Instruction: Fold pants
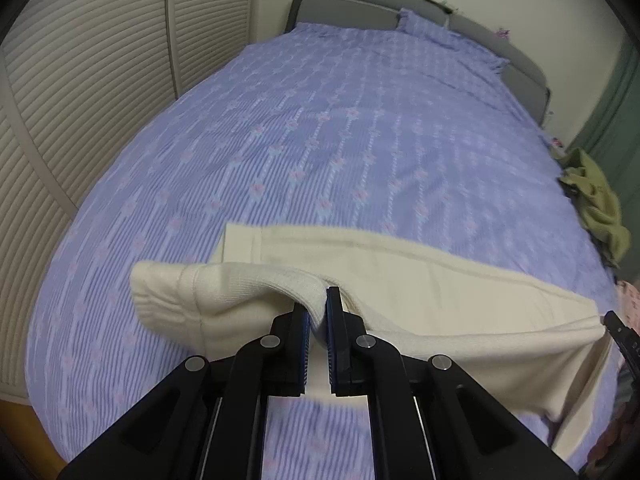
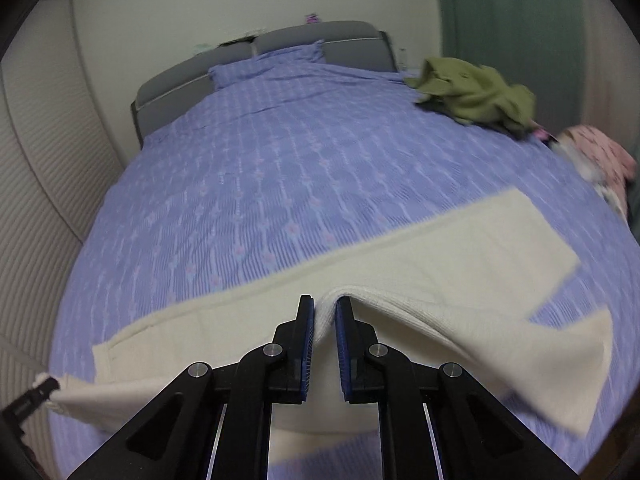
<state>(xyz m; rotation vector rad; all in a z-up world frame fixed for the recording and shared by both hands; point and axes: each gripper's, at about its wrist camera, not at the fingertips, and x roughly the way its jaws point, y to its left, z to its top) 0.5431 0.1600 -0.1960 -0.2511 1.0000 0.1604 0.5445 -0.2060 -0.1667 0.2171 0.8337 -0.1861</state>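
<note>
- Your left hand-held gripper (image 1: 319, 312) is clenched on a bunched fold of the cream pants (image 1: 420, 300), near the ribbed end.
- The pants sag between both grips over the bed (image 1: 320, 140): soft, light, floppy knit, so pinch thick edges.
- Your right hand-held gripper (image 2: 325, 316) clamps another fold of the same near edge.

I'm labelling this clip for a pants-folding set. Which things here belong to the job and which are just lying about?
Part of the job:
- cream pants
- left gripper, shut on the pants
- right gripper, shut on the pants
- bed, the work surface

Just lying about:
- green garment
- pink patterned cloth
- pillow
</note>
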